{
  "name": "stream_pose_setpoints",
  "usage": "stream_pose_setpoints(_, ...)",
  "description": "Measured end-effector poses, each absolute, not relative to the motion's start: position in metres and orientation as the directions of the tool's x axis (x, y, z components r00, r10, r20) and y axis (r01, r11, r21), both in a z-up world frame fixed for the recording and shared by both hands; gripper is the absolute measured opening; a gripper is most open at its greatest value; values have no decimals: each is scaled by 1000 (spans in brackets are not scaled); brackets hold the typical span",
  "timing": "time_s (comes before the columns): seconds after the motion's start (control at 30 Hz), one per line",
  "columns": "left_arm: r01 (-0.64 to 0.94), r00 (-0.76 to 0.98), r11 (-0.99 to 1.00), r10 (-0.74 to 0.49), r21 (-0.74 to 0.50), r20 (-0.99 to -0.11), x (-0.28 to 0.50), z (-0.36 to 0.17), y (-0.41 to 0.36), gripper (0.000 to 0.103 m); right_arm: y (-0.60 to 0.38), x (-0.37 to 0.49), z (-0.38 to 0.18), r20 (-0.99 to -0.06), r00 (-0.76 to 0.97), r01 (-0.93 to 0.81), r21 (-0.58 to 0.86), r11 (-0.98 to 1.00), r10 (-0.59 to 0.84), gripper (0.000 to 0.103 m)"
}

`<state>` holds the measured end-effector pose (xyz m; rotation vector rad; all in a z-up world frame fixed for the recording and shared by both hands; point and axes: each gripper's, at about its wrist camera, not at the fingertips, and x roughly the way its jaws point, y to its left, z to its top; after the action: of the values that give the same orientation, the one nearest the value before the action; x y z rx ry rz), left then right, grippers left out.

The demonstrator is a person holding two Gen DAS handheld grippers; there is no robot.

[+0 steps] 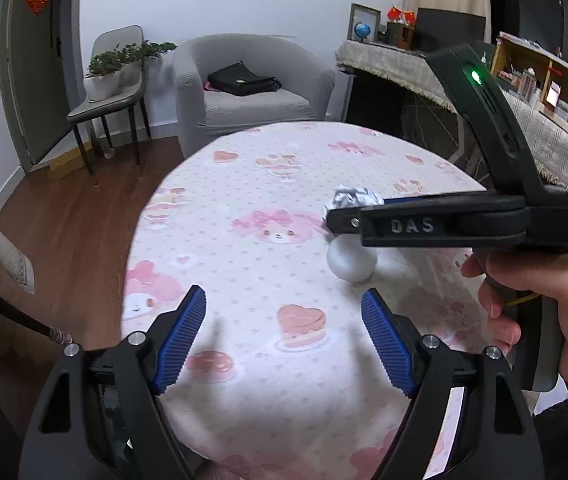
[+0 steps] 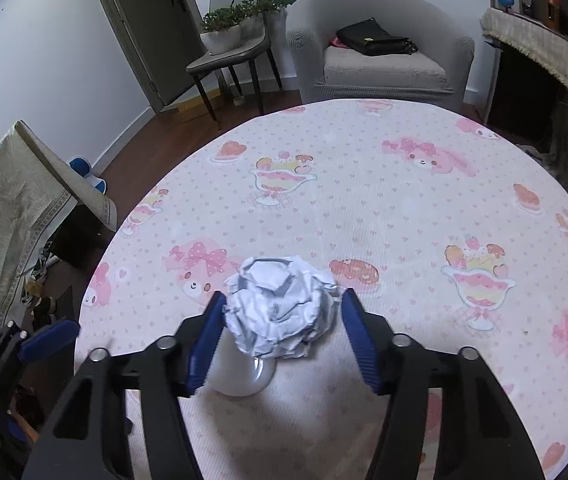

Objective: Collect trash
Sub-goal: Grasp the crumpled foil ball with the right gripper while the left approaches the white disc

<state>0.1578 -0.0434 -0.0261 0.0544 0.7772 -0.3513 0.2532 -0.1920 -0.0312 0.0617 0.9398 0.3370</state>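
Observation:
A crumpled white paper ball (image 2: 282,306) sits between the blue pads of my right gripper (image 2: 280,320), which is shut on it and holds it above the pink tablecloth (image 2: 364,200). Under it stands a small white cup (image 2: 240,372) on the cloth. In the left wrist view the right gripper (image 1: 348,210) comes in from the right with the paper ball (image 1: 354,198) at its tip, over the white cup (image 1: 351,261). My left gripper (image 1: 284,320) is open and empty above the cloth (image 1: 244,184), near the table's front edge.
A grey armchair (image 2: 380,44) with a black bag stands behind the round table. A grey chair (image 2: 230,56) with potted plants is to its left by a door. A cloth-covered cabinet (image 1: 396,64) is at the right. A draped chair back (image 2: 12,184) stands left.

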Motion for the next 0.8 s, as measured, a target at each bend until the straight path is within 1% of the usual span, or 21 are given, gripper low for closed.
stream_pose_setpoints(0.1,339,648,937,-295,-81,-702,161,-29,-52,82,-193,253,-28,-774,547,-270,197,943,318,51)
stream_pose_setpoints(0.2,350,638,932,-314,-98,-703,164,-30,-60,82,-198,250,-23,-765,558,-280,193,940,323,50)
stream_pose_setpoints(0.37,371,631,924,-320,-88,-707,168,-32,-80,80,-220,245,-11,-742,597,-257,183,949,305,50)
stream_pose_setpoints(0.73,335,609,941,-251,-42,-753,188,-42,-112,70,-267,241,-8,-738,615,-209,187,960,277,50)
stream_pose_setpoints(0.8,317,598,947,-234,-42,-766,193,-45,-113,65,-270,240,-8,-737,616,-211,186,960,279,50)
